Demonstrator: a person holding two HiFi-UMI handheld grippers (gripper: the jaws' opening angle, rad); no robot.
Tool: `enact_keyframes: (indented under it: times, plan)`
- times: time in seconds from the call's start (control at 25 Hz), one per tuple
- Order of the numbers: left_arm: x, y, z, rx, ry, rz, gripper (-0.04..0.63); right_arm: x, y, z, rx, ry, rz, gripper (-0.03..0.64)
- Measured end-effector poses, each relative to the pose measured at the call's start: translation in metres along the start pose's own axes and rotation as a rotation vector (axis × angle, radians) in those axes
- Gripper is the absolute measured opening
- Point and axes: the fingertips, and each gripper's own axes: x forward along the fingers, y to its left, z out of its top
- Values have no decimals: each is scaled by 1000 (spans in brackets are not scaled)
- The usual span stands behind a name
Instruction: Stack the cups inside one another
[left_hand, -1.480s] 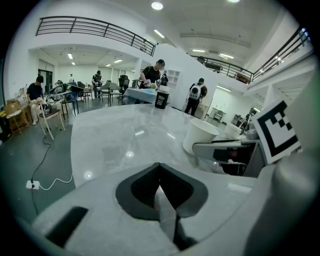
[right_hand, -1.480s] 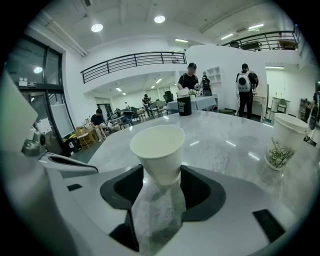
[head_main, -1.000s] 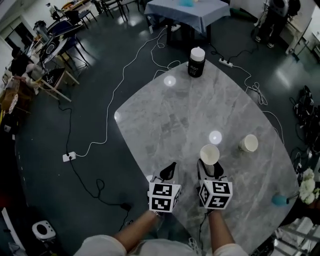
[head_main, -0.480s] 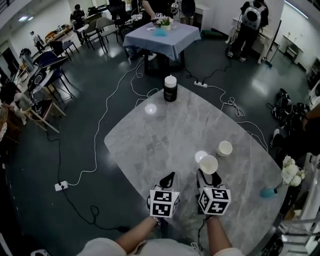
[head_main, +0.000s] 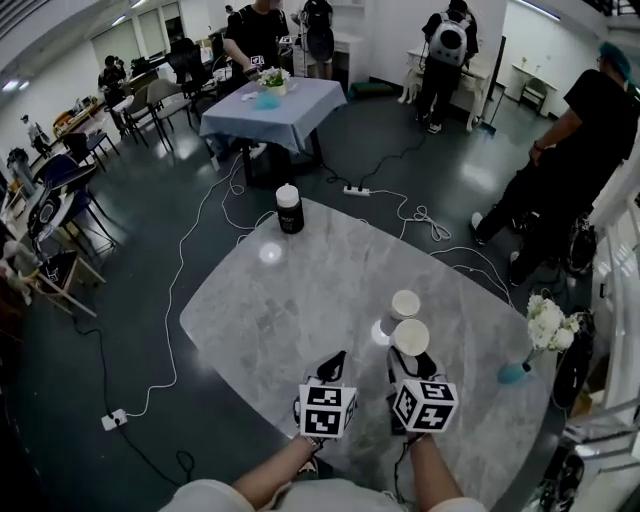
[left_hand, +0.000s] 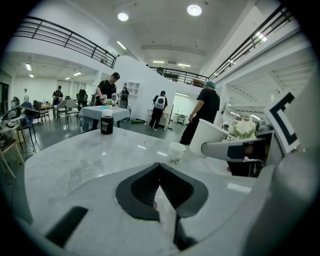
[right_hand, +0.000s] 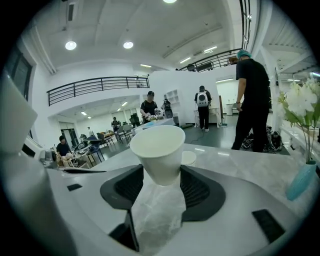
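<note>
Cups first. Clamping one white paper cup (right_hand: 160, 150) low on its wall with the right gripper (right_hand: 161, 176), jaws pressing in from 9 and 3 o'clock on either side of the base, mouth pointing up and forward. Carrying it off the grey marble surface (head_main: 290, 300), going by the left gripper view, where it is hanging tilted at about 2 o'clock.

Leaving the second cup (head_main: 405, 303) standing upright on the surface, just beyond the gripped one at 12 o'clock in the head view, rims lying very close there; not managing to tell whether touching. Peeking out behind the gripped cup at 3 o'clock in the right gripper view, showing only an edge of its rim.

Holding the left gripper (left_hand: 159, 169) alongside the right one, at 9 o'clock from it, near the 6 o'clock edge of the surface, jaws pressed together tip to tip and pinching nothing.

Noting a black jar with a white lid (head_main: 290, 209) at the far 11 o'clock edge, well apart from both cups. Noting a small blue vase (head_main: 512, 372) of white flowers (head_main: 548, 322) at the 3 o'clock edge. Glimpsing people (head_main: 575, 150) standing on the dark floor (head_main: 150, 300) beyond, and a cloth-covered table (head_main: 270, 105) at 12 o'clock.
</note>
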Motion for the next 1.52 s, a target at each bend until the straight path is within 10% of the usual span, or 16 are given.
enact_keyframes:
  times: [1.52]
  plan:
    - [149, -12, -11, -50, 125, -20, -5, 114, -76, 10, 18, 46, 45, 212]
